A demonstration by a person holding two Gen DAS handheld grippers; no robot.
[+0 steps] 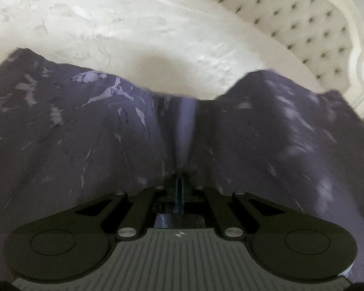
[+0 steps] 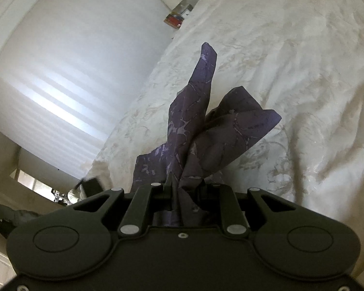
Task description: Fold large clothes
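The purple cloth (image 1: 85, 133) is pinched tight in the closed left claw (image 1: 182, 181) and spreads toward twelve o'clock over the white bed (image 1: 109, 31), while its bunched end (image 2: 201, 131) is squeezed in the nearly closed right claw (image 2: 182, 186).

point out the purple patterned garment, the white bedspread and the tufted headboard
purple patterned garment (image 2: 199, 131), right wrist view, on the bunched fabric standing above the tongs
white bedspread (image 1: 123, 31), left wrist view, on bare cover beyond the garment
tufted headboard (image 1: 301, 24), left wrist view, on its buttoned padding
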